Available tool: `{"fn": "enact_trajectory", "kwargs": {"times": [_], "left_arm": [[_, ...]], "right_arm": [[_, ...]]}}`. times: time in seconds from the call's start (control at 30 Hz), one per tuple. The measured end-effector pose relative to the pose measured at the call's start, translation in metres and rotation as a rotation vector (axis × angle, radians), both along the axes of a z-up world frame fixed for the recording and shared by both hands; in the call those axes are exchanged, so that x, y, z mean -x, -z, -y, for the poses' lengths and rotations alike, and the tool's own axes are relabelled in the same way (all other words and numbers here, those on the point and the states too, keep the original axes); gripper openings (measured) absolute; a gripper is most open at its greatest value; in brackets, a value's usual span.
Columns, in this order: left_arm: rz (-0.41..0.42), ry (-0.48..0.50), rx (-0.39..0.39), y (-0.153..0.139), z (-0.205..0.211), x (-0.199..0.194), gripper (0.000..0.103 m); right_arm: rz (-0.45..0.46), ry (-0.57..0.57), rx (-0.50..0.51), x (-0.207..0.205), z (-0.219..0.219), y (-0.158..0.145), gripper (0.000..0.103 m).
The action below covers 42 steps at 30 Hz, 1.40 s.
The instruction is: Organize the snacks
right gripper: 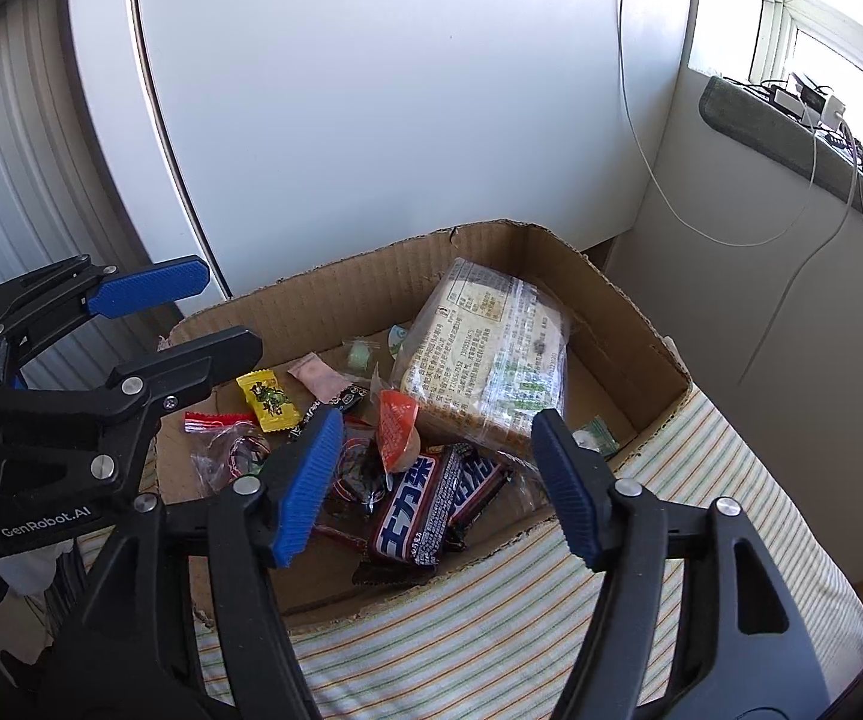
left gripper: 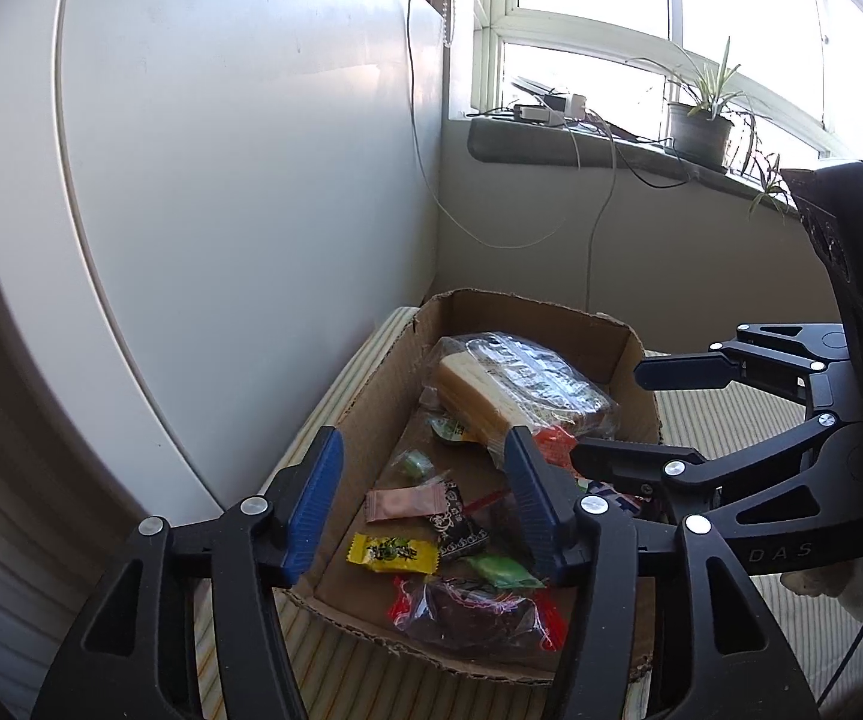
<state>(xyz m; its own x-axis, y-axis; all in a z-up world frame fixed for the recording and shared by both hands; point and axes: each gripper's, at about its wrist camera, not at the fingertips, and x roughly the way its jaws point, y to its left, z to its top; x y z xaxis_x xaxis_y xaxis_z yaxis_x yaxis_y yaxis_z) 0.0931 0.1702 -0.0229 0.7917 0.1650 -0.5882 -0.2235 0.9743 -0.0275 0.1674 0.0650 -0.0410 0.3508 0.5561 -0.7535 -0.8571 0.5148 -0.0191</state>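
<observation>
A shallow cardboard box (left gripper: 371, 420) (right gripper: 341, 300) holds several snacks. A large clear-wrapped cake pack (left gripper: 509, 384) (right gripper: 485, 360) lies at its far end. A yellow candy (left gripper: 392, 553) (right gripper: 268, 400), a pink sachet (left gripper: 404, 504) (right gripper: 317, 377), an orange jelly cup (right gripper: 398, 426) and Snickers bars (right gripper: 431, 501) lie nearer. My left gripper (left gripper: 425, 504) is open and empty over the box. My right gripper (right gripper: 437, 480) is open and empty above the Snickers bars; it also shows in the left wrist view (left gripper: 641, 414).
The box sits on a striped cloth (right gripper: 521, 600) against a white appliance (left gripper: 221, 180) (right gripper: 371, 120). A windowsill (left gripper: 611, 150) with a potted plant (left gripper: 701, 126), chargers and hanging cables (left gripper: 596, 228) is behind.
</observation>
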Motion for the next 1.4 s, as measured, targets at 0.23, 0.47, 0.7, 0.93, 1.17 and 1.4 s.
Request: {"fn": "enact_trajectory", "kwargs": {"times": [0.23,0.47,0.7,0.93,1.17,1.4], "left_arm": [[0.005,-0.018,0.002,-0.003,-0.002,0.002,0.066],[0.01,-0.029,0.004,-0.006,0.0,0.006,0.071],[0.025,-0.048,-0.004,-0.011,0.004,0.016,0.078],[0.028,-0.066,-0.016,-0.014,0.007,0.022,0.08],[0.033,-0.085,-0.018,-0.017,0.012,0.032,0.08],[0.062,-0.09,-0.016,-0.025,0.029,0.054,0.082]], "right_arm": [[0.026,0.015,-0.005,0.001,0.011,-0.006,0.086],[0.02,0.037,-0.015,0.001,0.02,-0.006,0.087],[0.023,0.065,-0.057,0.006,0.036,-0.011,0.091],[0.053,0.076,-0.073,0.014,0.043,-0.019,0.095],[0.094,0.091,-0.095,0.029,0.053,-0.03,0.099],[0.131,0.148,-0.144,0.056,0.081,-0.043,0.102]]}}
